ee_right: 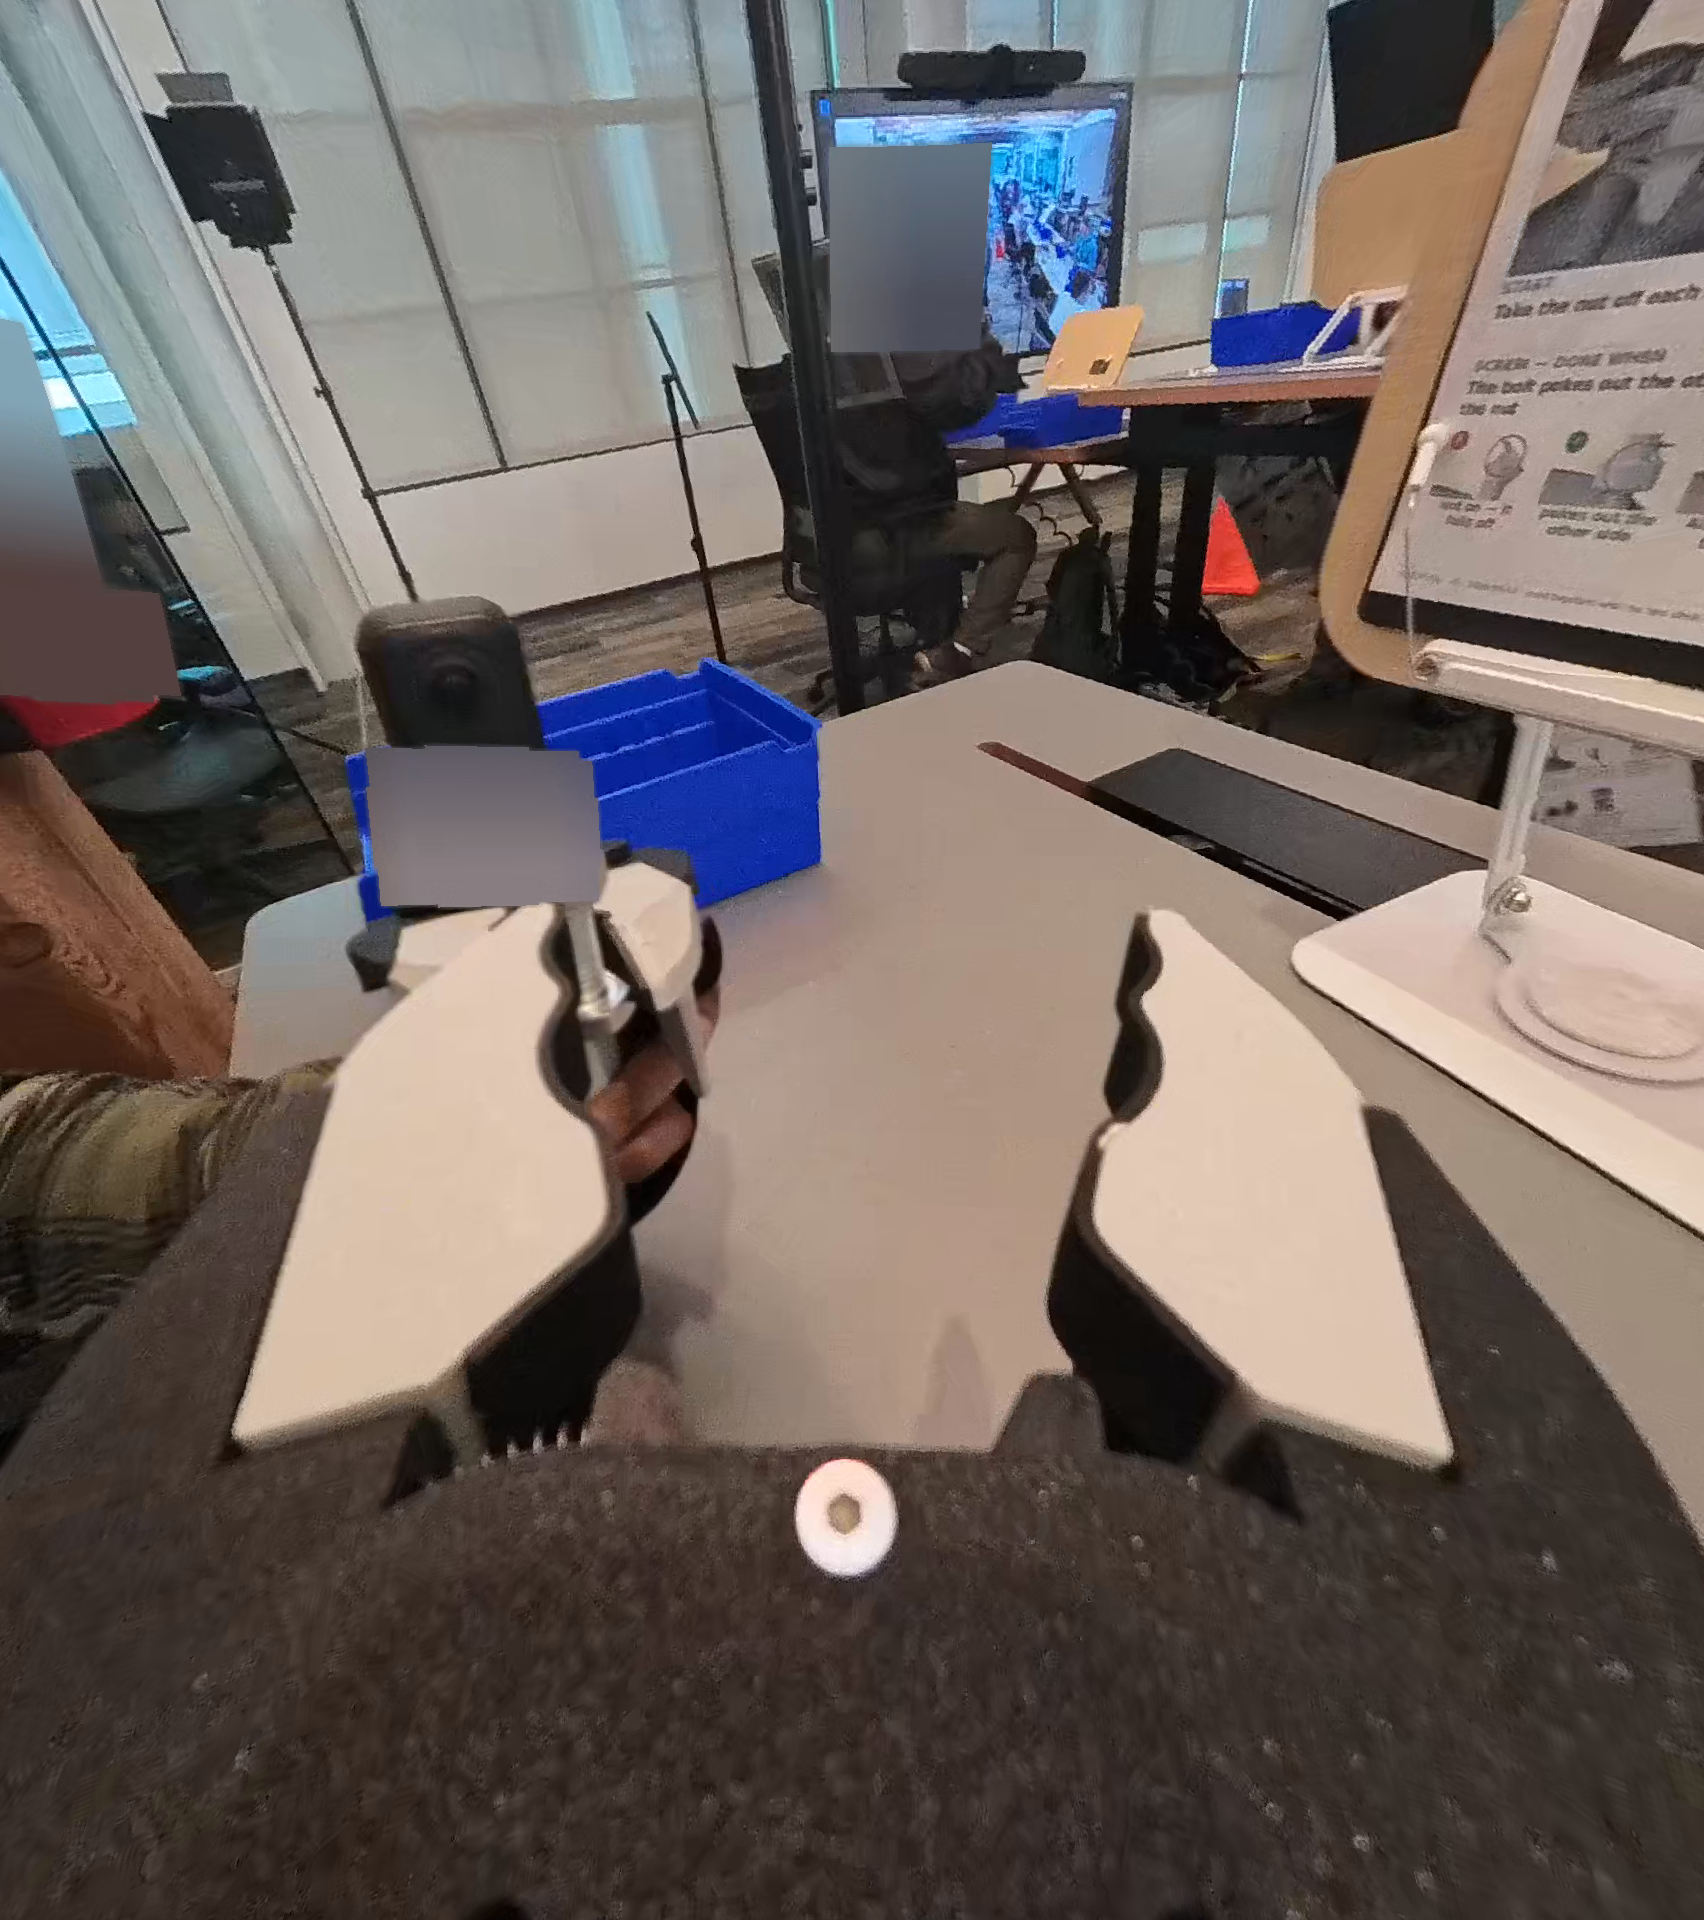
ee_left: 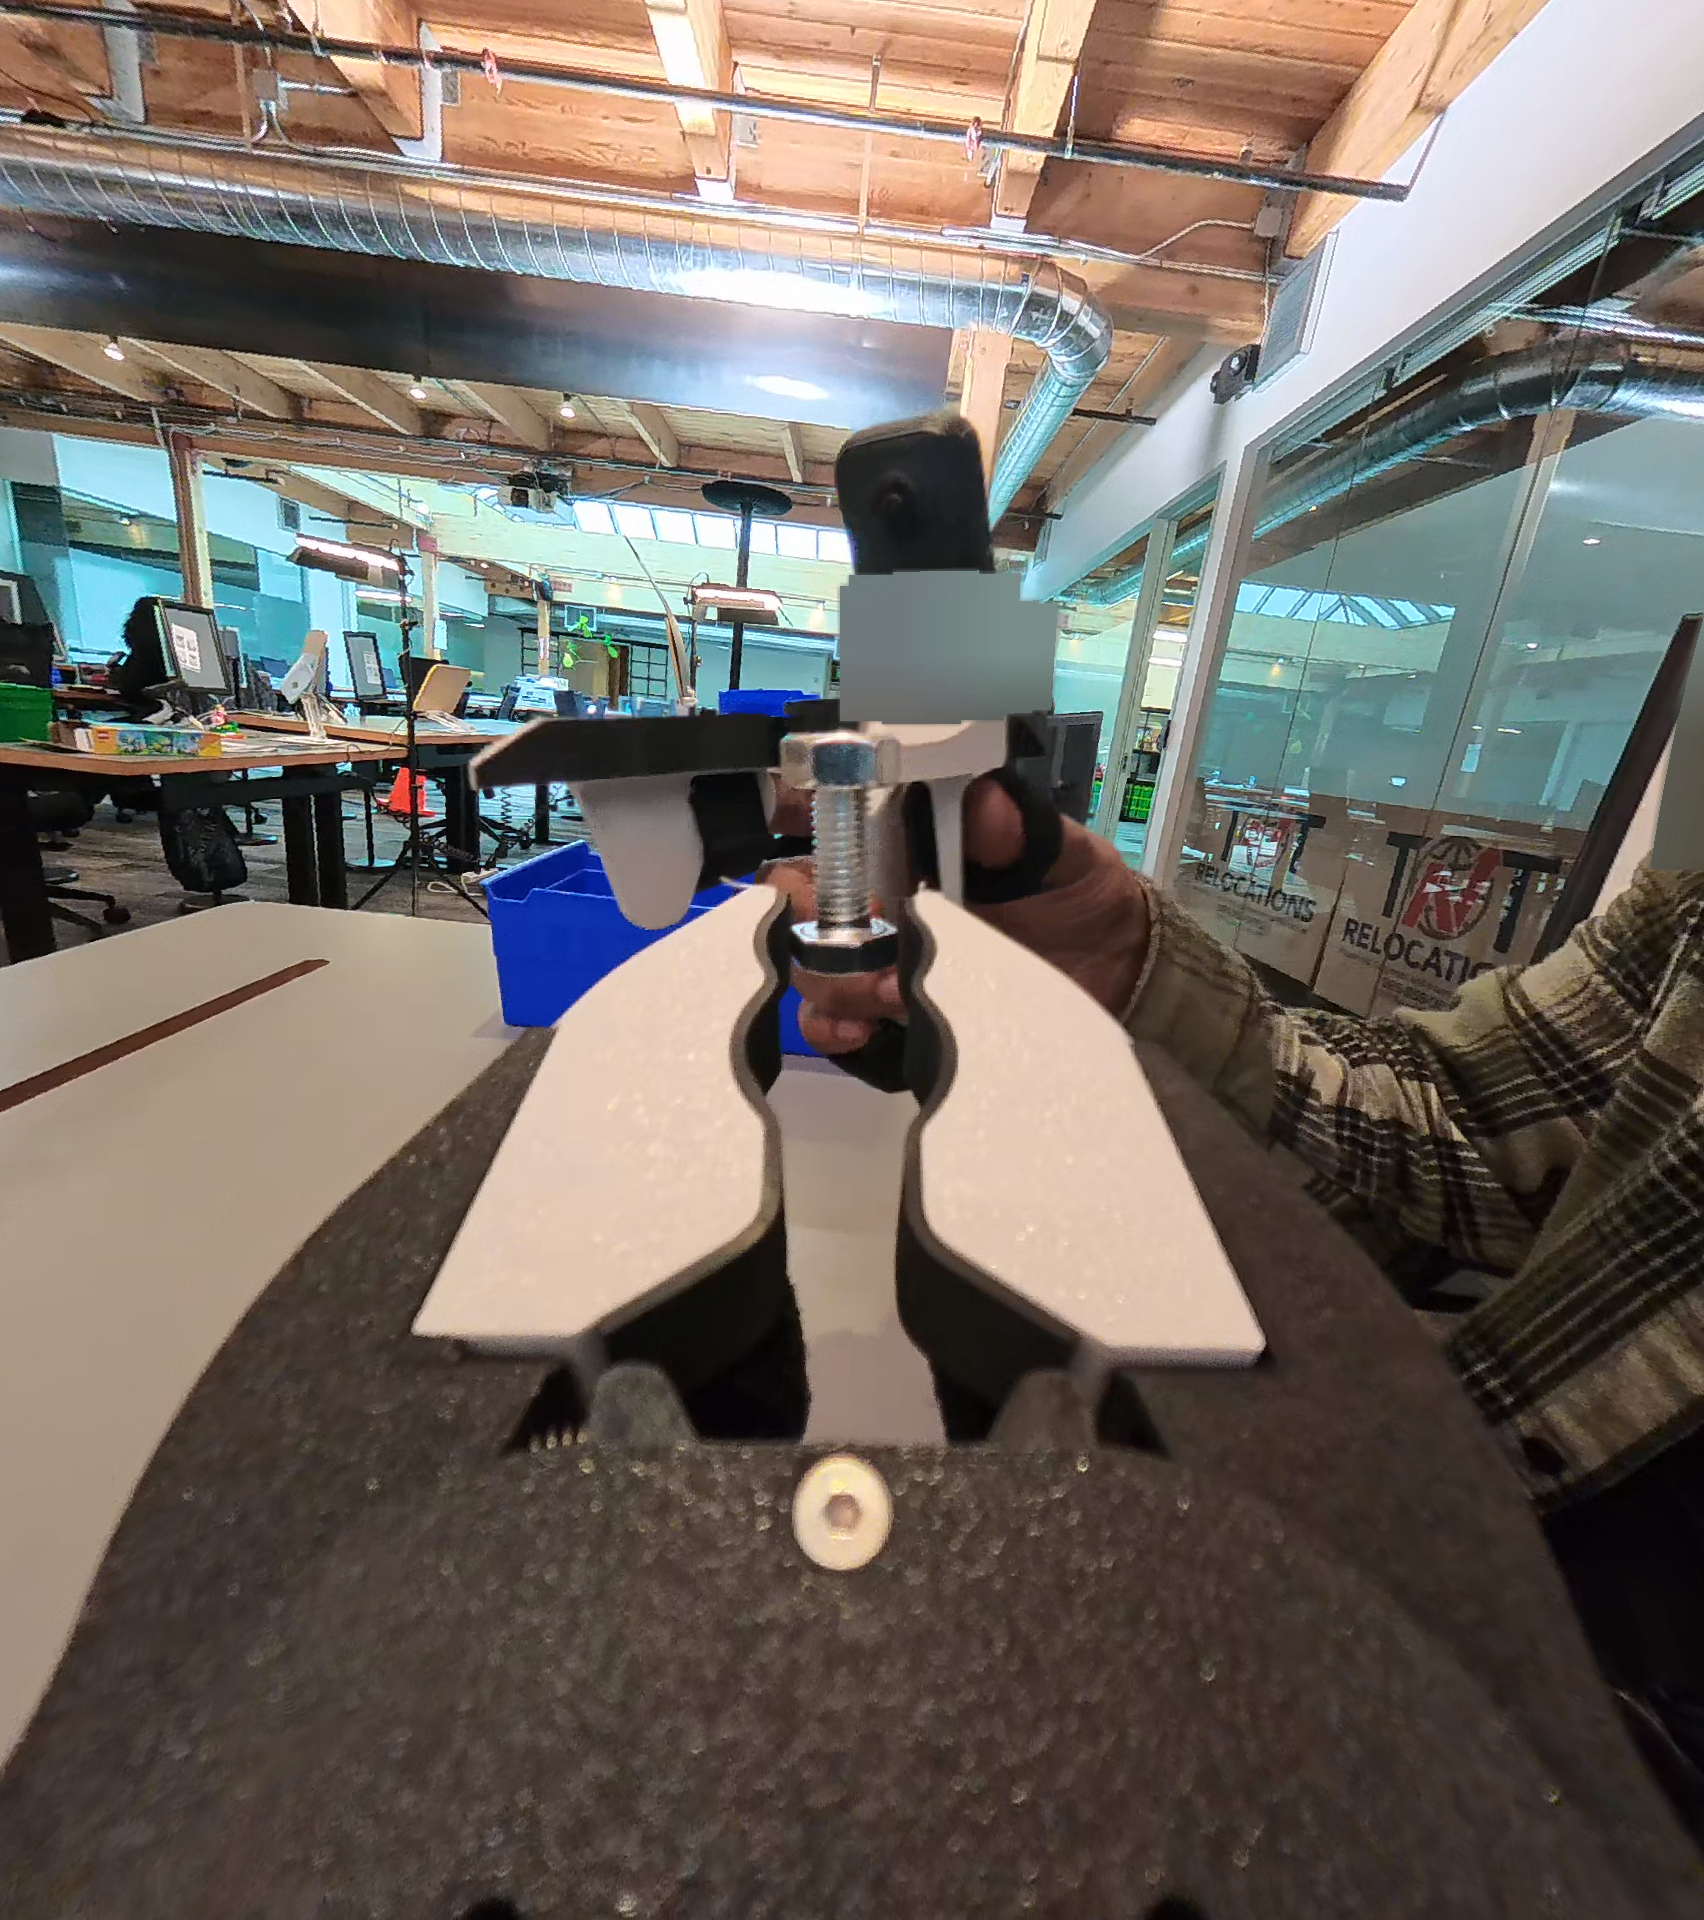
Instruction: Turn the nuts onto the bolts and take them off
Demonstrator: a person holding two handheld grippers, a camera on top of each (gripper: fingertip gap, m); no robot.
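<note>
The grey desk (ee_right: 931, 987) carries a blue bin (ee_right: 702, 800) at its far left corner and a white tablet stand (ee_right: 1450, 997) along its right edge. Nothing I'm working on lies on the desk, because both pieces are held in the air over its left side, in front of the bin. My left gripper (ee_left: 843, 914) is clamped on the nut (ee_left: 832, 935), so the bolt (ee_left: 840, 842) stands upright above it, head on top. My right gripper (ee_right: 848, 925) is spread wide with one finger beside the shank, gripping nothing, probably let go to take a fresh bite for another turn.
</note>
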